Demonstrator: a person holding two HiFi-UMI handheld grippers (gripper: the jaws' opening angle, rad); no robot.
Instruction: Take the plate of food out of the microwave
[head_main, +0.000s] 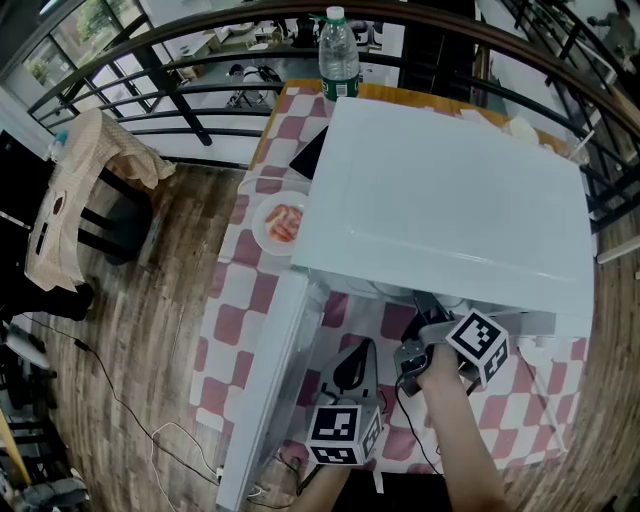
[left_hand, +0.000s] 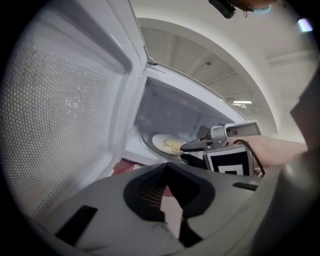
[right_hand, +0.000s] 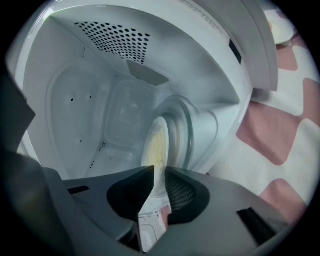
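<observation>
While the plate of food (right_hand: 156, 144) is grasped at its rim inside the microwave (right_hand: 90, 100) by the right gripper (right_hand: 159, 172), the left gripper (left_hand: 166, 166) is held outside, its fingers clenched together.

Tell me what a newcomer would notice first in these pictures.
The white microwave on the pink-checked tablecloth, its door swung open. Inside, the right gripper is clamped on the rim of a plate of yellow food. Beside the microwave, a second plate holds red food.
</observation>
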